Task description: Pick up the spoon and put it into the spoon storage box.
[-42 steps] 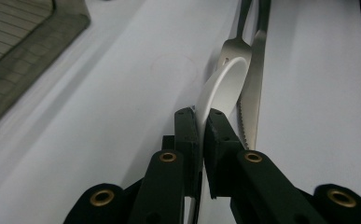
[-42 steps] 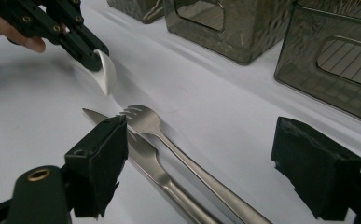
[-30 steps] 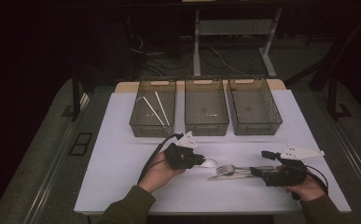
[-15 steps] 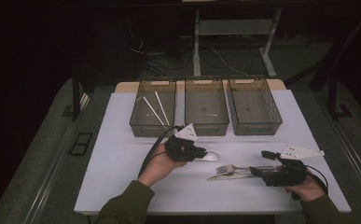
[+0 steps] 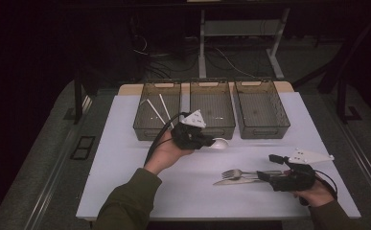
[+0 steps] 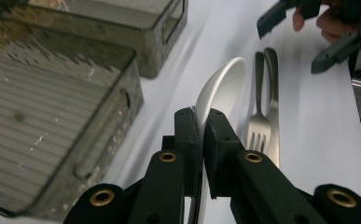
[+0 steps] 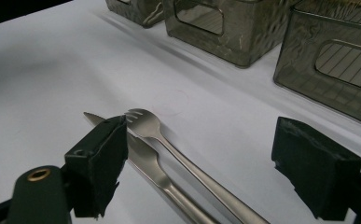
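Observation:
My left gripper [image 5: 208, 142] is shut on a white plastic spoon [image 5: 220, 143], held above the mat just in front of the middle bin [image 5: 214, 129]. In the left gripper view the spoon's bowl [image 6: 222, 91] sticks out beyond the closed jaws of the left gripper [image 6: 202, 128]. A metal fork [image 5: 236, 172] and knife [image 5: 231, 181] lie side by side on the white mat. My right gripper [image 5: 271, 173] rests at their handle ends. In the right gripper view the right gripper [image 7: 206, 158] stands open, its jaws wide on either side of the fork [image 7: 145, 123] and knife [image 7: 145, 163].
Three translucent grey bins stand in a row at the back of the white mat [image 5: 121, 182]: the left bin [image 5: 147, 130] holds two white sticks [image 5: 157, 109], and the right bin [image 5: 264, 130] stands beside the middle one. The mat's front edge runs close to both forearms.
My left hand has lifted the spoon off the mat and carried it up and back toward the bins. The right gripper, fork and knife have stayed where they were.

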Motion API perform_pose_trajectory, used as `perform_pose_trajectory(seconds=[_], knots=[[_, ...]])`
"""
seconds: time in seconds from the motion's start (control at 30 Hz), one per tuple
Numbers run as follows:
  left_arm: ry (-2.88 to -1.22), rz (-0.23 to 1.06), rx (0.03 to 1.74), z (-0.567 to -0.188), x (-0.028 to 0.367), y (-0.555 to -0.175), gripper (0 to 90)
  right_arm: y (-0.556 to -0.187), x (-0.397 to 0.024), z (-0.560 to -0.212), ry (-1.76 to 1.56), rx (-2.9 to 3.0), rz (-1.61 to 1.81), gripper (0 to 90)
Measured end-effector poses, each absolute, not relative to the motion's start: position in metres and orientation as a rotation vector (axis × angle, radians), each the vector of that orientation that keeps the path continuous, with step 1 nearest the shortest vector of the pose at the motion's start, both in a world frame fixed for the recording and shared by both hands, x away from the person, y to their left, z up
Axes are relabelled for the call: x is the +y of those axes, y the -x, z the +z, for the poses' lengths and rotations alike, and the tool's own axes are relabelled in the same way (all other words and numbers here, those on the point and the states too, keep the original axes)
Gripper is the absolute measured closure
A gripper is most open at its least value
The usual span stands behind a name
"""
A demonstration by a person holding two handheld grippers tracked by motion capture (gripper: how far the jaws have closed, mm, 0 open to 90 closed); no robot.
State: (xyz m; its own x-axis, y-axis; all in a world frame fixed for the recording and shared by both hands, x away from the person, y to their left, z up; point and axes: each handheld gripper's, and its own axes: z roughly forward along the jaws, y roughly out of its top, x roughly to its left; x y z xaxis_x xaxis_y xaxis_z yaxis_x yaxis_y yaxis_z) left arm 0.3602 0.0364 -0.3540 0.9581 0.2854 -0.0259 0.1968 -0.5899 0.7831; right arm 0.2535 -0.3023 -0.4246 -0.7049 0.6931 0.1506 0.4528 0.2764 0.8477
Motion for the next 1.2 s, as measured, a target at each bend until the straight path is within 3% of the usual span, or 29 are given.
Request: perform_pose_trajectory(seconds=[0.57, 1.2], knots=[[-2.214, 0.229, 0.285, -0.317, 0.019, -0.402, 83.9, -0.253, -0.303, -0.425, -1.051, 2.291, 1.398, 18.4], [-2.239, 0.248, 0.359, -0.338, 0.009, -0.447, 83.9, -0.253, -0.304, -0.424, -1.056, 2.287, 1.408, 18.4]])
